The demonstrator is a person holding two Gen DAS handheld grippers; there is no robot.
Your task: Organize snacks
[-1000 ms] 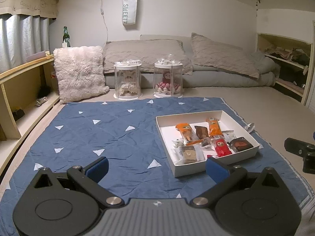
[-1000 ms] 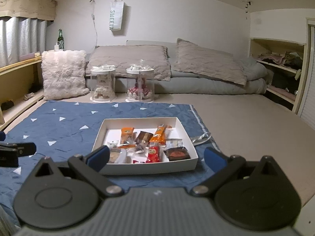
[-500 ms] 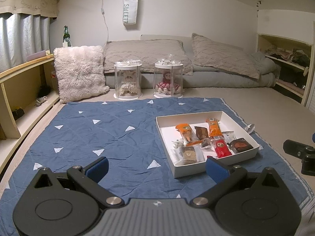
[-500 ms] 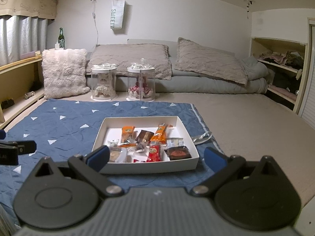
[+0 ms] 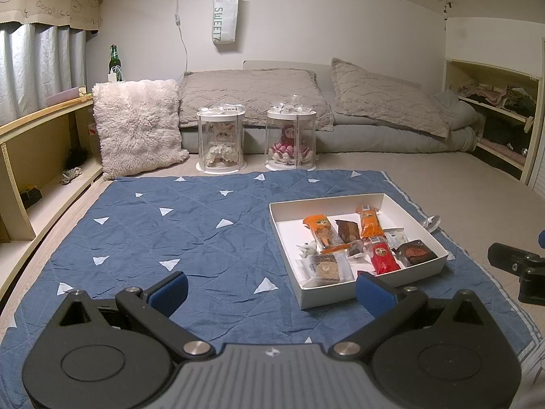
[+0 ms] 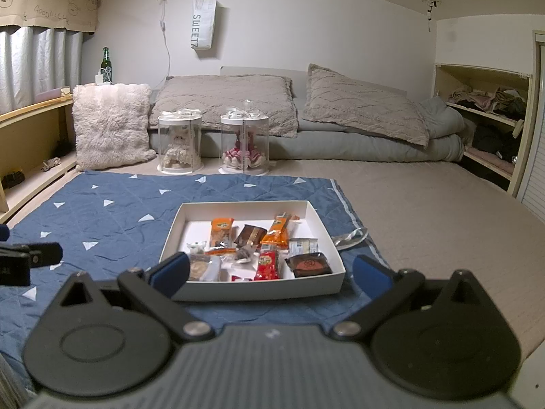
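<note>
A white box [image 5: 284,231] [image 6: 323,228] sits on a blue quilted mat [image 5: 170,231] [image 6: 112,211]. It holds several wrapped snacks: two orange packs [image 5: 318,226] [image 6: 277,233], a red pack [image 5: 383,255] [image 6: 267,264], brown packs [image 5: 417,252] [image 6: 308,264] and a clear-wrapped cookie [image 5: 327,269]. My left gripper [image 5: 270,291] is open and empty, above the mat near the box's front left. My right gripper [image 6: 270,272] is open and empty, just in front of the box. Each gripper shows at the edge of the other's view.
Two clear cylindrical display cases with dolls [image 5: 221,145] [image 5: 291,139] stand beyond the mat. A fluffy cushion [image 5: 138,126] leans at the back left. Pillows and bedding [image 5: 374,112] lie behind. Wooden shelves [image 5: 34,156] run along the left, a closet [image 5: 494,119] at the right.
My right gripper has moved slightly forward toward the box. My left gripper has barely moved.
</note>
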